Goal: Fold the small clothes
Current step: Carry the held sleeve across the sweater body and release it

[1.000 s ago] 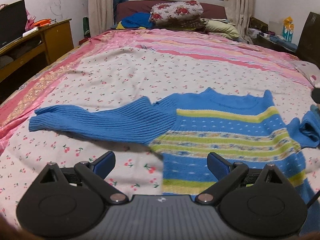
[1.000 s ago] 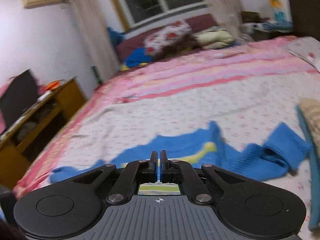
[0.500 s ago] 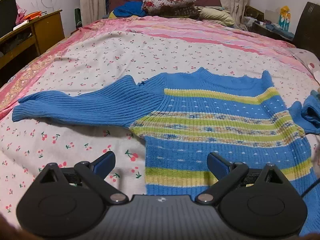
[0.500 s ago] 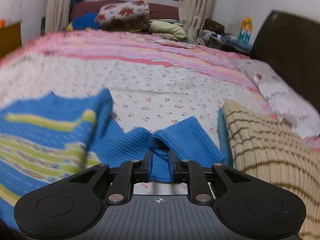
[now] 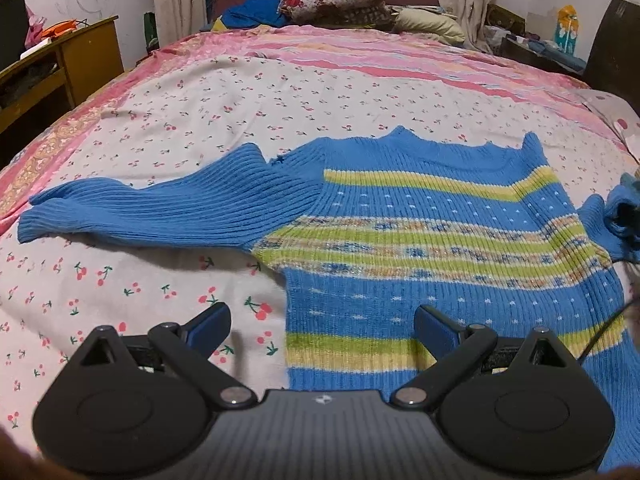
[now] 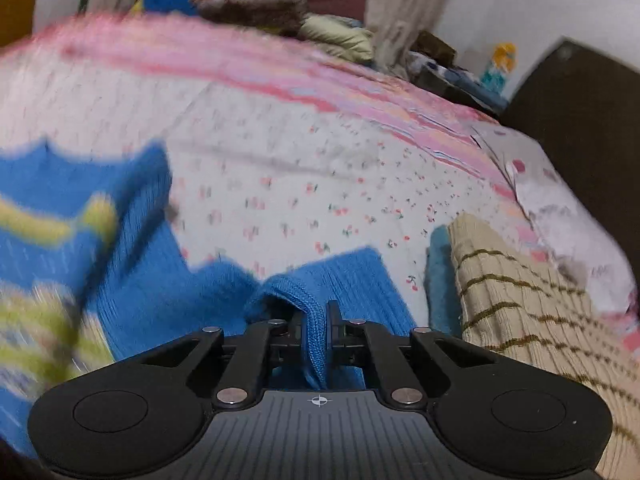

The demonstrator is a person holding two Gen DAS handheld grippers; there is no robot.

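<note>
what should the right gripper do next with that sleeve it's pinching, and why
Probably carry the sleeve cuff left and lay it across the striped body of the sweater. The right gripper is shut on the cuff, and that sleeve lies bunched beside the body near a folded beige knit. The left gripper is open over the hem, and the other sleeve lies spread out.

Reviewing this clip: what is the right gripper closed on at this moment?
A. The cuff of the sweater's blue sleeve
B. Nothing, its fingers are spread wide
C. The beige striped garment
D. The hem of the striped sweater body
A. In the right wrist view the right gripper has its fingers pressed on a fold of ribbed blue sleeve cuff; the beige striped garment lies apart, to its right.
</note>
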